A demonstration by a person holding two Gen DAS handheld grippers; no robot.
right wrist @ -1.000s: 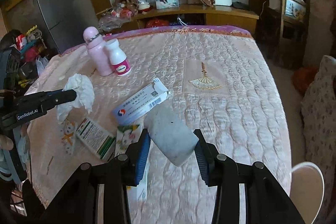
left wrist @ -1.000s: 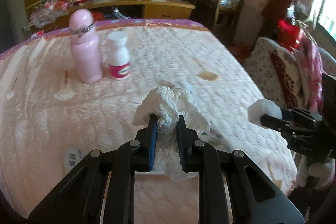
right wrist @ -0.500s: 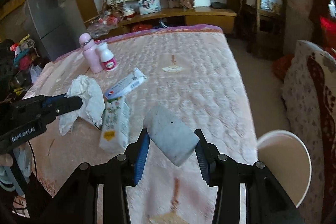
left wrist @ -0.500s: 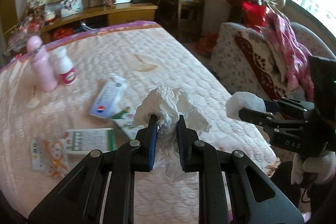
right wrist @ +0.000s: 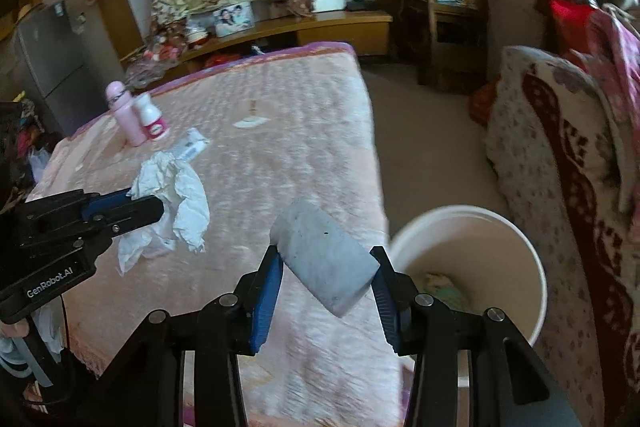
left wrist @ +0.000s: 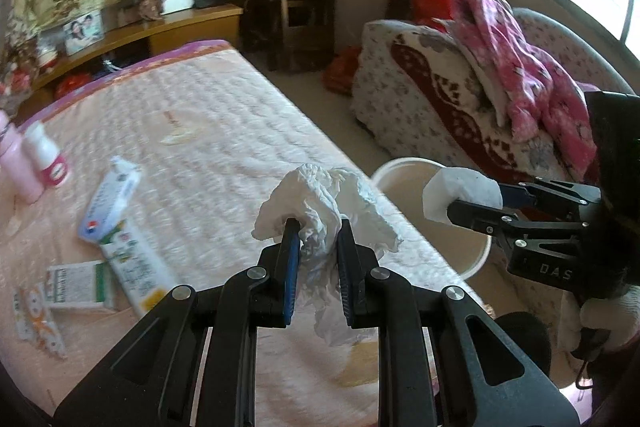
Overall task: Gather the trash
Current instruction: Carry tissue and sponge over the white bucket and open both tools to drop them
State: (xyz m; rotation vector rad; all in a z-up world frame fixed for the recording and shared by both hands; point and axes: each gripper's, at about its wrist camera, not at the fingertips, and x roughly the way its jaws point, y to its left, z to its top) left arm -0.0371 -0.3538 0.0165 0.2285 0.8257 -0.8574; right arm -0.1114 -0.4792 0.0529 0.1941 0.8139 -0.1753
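Note:
My left gripper [left wrist: 316, 227] is shut on a crumpled white tissue [left wrist: 328, 203] and holds it above the bed's right edge. It also shows in the right wrist view [right wrist: 148, 207] with the tissue [right wrist: 176, 195] hanging from it. My right gripper [right wrist: 326, 263] is shut on a grey-white foam block [right wrist: 324, 259], just left of a white bin [right wrist: 516, 227] on the floor. In the left wrist view the right gripper [left wrist: 460, 205] holds the block [left wrist: 460, 191] over the bin's rim [left wrist: 400, 165]. The bin holds some trash.
On the pink quilted bed [left wrist: 224, 131] lie a medicine box [left wrist: 108, 195], a long packet [left wrist: 136, 267] and small leaflets [left wrist: 76, 287]. A pink bottle [right wrist: 124, 115] and a white bottle [right wrist: 152, 119] stand at the back. A patterned sofa [right wrist: 560, 147] stands to the right.
Both grippers have swung right, away from the middle of the bed toward the bin beside it, each still holding its item. The bin has come fully into view.

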